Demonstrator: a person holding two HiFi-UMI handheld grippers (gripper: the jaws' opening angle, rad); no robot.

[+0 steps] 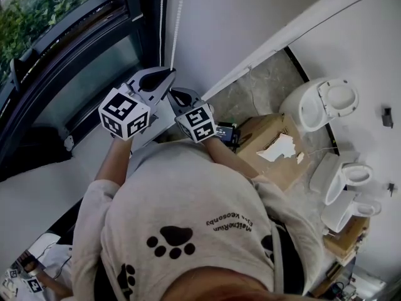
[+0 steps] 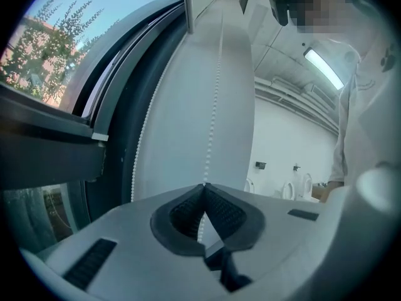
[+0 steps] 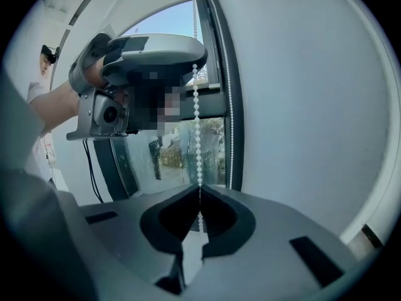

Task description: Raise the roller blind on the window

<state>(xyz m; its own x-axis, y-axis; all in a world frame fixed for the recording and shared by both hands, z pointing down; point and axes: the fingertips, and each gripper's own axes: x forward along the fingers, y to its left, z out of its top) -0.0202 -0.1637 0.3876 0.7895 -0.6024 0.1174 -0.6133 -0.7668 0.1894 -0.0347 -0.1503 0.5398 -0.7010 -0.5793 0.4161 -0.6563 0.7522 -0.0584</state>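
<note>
- While both hands are up beside the window (image 1: 56,49), my left gripper (image 2: 203,187) has its jaws pressed together on the bead chain (image 2: 217,74) of the roller blind, with the strand pinched right at the tips.
- My right gripper (image 3: 200,188) is clamped on the same strand, directly below the left one, and the chain runs straight from the upper jaws down into the lower ones.
- That chain hangs along the right edge of the dark window frame (image 1: 147,24), in front of the white wall (image 1: 250,17).
- A second strand (image 2: 145,124) of the loop hangs free, closer to the frame.
- I cannot make out the blind's fabric in any view.
- From my head view, the left marker cube (image 1: 124,113) and the right marker cube (image 1: 199,123) sit close side by side above my chest.
- Down on the floor by the wall are a torn cardboard box (image 1: 269,140) and a white toilet (image 1: 322,102), with more white fixtures beyond it.
</note>
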